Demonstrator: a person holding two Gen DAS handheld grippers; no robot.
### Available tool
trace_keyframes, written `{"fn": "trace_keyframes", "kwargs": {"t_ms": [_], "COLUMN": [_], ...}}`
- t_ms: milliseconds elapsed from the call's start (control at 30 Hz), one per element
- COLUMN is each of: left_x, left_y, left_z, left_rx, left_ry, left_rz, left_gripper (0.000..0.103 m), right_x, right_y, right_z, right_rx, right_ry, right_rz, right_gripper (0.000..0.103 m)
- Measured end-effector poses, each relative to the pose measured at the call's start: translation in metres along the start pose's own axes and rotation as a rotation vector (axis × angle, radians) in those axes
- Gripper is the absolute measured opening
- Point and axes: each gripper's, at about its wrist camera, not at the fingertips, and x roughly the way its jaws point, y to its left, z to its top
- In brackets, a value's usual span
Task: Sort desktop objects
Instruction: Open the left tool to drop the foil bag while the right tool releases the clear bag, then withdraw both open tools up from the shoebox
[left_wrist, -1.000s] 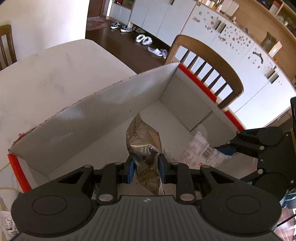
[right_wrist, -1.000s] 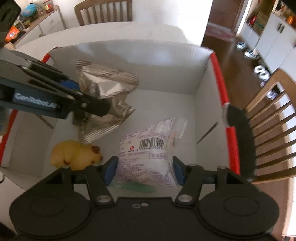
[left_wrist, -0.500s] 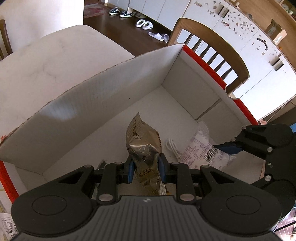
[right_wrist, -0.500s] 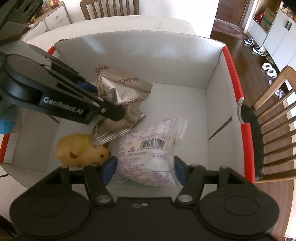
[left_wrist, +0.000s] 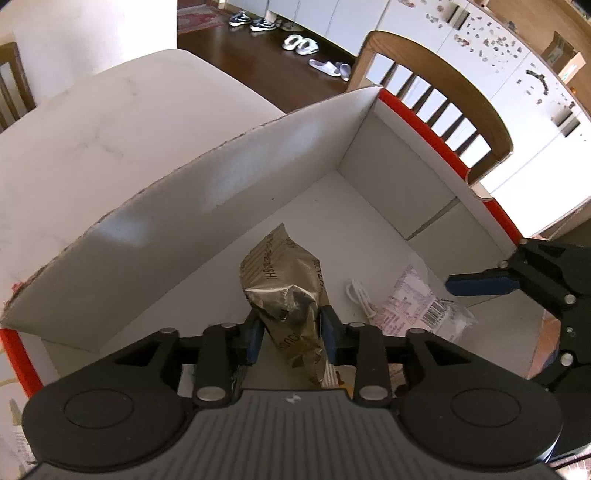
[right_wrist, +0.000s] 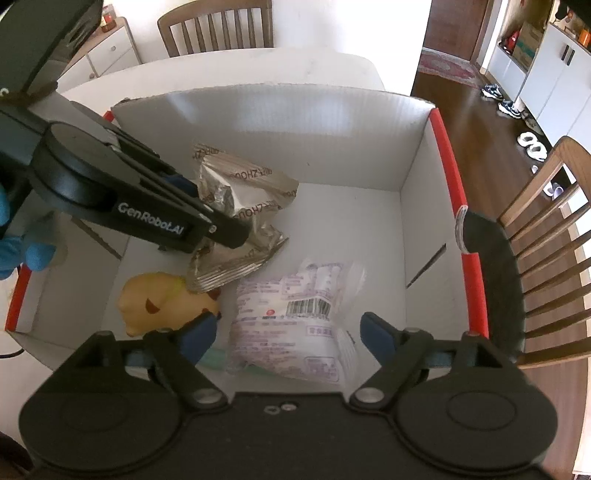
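Observation:
A white cardboard box (left_wrist: 207, 206) with red-edged rims (right_wrist: 448, 155) stands on the table. My left gripper (left_wrist: 290, 330) is shut on a silver foil snack bag (left_wrist: 284, 291), held low inside the box; the bag also shows in the right wrist view (right_wrist: 240, 206). My right gripper (right_wrist: 288, 328) is open, its fingers either side of a clear printed packet (right_wrist: 295, 317) that lies on the box floor; the packet also shows in the left wrist view (left_wrist: 417, 306). A yellow plush toy (right_wrist: 162, 302) lies in the box below the foil bag.
A white cable (left_wrist: 360, 295) lies on the box floor. Wooden chairs (left_wrist: 443, 92) (right_wrist: 218, 22) stand at the table's edges. The white table top (left_wrist: 92, 129) extends beyond the box. A green item (right_wrist: 216, 360) lies under the packet.
My right gripper has opened and let go of the printed packet, which now lies on the box floor. My left gripper has lowered the foil bag deeper into the box.

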Motion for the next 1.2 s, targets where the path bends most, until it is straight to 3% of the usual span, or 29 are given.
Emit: {"fn": "trace_keyframes", "kwargs": {"t_ms": [33,67,667,1200], "left_x": [-0.002,-0.003,-0.060,-0.117], "left_y": [0.002,0.001,-0.013,-0.032], "left_z": [-0.001,-0.001,-0.011,-0.050], "left_rx": [0.001,0.003,0.017,0.065], "left_ry": [-0.004,-0.010,-0.128,-0.237], "left_rz": [-0.002,-0.005,-0.056,-0.064], "left_gripper": [0.054,0.062,0.062,0.062], "right_x": [-0.001,-0.002,-0.058,-0.106], "right_y": [0.000,0.000,0.010,0.022], "right_z": [0.000,-0.001,-0.012,-0.025], "right_rx": [0.000,0.001,0.010,-0.014], "right_ry": [-0.002,-0.005,-0.132,-0.223], "right_rz": [0.000,0.000,0.030,0.059], "right_gripper": [0.087,0.088,0.091,0.091]}}
